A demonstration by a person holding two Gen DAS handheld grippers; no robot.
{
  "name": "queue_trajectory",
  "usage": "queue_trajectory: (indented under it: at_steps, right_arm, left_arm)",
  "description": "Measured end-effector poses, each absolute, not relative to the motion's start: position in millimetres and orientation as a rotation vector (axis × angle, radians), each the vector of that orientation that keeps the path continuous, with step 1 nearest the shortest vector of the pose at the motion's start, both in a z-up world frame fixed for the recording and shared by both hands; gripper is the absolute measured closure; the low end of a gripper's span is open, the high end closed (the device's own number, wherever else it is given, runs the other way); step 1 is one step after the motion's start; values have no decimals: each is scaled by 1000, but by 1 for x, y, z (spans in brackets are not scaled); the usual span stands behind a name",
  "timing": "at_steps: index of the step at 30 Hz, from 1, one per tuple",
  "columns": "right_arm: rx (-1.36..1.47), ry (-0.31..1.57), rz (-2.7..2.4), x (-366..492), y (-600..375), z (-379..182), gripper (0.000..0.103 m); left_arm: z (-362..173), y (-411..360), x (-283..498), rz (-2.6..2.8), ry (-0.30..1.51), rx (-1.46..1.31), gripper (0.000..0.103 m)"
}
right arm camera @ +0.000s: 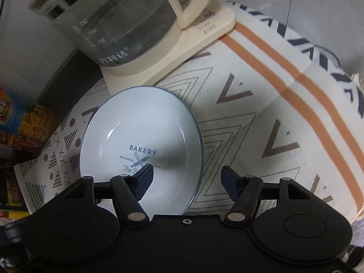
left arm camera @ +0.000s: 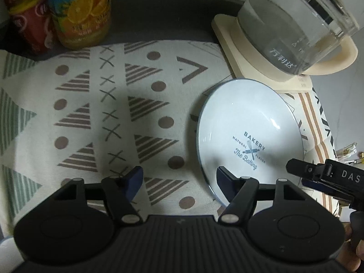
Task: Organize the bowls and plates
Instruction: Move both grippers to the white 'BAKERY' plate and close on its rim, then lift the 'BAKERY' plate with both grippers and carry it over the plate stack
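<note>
A white plate with a dark rim and "BAKERY" print lies flat on the patterned tablecloth; it shows in the left wrist view (left arm camera: 248,122) and in the right wrist view (right arm camera: 136,132). My left gripper (left arm camera: 179,182) is open and empty, its right finger over the plate's near-left rim, its left finger over bare cloth. My right gripper (right arm camera: 188,179) is open and empty, its left finger above the plate's inside and its right finger beyond the plate's right rim. The right gripper also shows in the left wrist view (left arm camera: 318,175) at the plate's near right.
A glass kettle (left arm camera: 293,22) on a cream base (left arm camera: 250,68) stands just behind the plate; it also shows in the right wrist view (right arm camera: 118,20). An orange-label jar (left arm camera: 79,13) and a red can (left arm camera: 27,20) stand at the far left. The patterned cloth (left arm camera: 102,104) covers the table.
</note>
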State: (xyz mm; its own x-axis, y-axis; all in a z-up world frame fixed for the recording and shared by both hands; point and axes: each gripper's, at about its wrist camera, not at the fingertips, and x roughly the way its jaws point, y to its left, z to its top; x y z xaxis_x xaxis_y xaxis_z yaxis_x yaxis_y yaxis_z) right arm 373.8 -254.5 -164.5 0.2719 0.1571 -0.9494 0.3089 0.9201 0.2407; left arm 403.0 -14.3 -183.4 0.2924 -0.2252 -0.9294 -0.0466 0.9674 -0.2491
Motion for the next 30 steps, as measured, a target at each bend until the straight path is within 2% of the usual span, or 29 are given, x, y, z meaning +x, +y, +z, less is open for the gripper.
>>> queue_trajectory:
  at_steps: [6,9,11,12,14,16,22,30]
  right_arm:
    - [425,1344,-85,379,-253,-175,52]
    - [444,1376,-71,381,-252,-183,68]
    - [441,1377,-75,381,-251,-185,72]
    - [441,1374,-74,381,-252,-185,74]
    - [444,1366,-76,378,-254,-185,86]
    - [471,1335,-68,373,-256,-181,89]
    - [469,1240,-9,364,-253,-165,95]
    - [436,1178,19,360,-237,-145,94]
  left_arm:
    - [-191,-19,405,-121,1286,-273,45]
    - [-191,-21,407,-126,1282,-278,48]
    - [-191,-22,409,-135,1282,-294,60]
    - [-191,-22,410,-147,1284,-313,69]
    - [-192,-21,411,-168,1285,-357,80]
    - [-188,-25,409,-176,1270,-336,89]
    - [-181,-26,405,-178,1244,-327,91]
    - [-160,-12,396,-159,1168,-339,91]
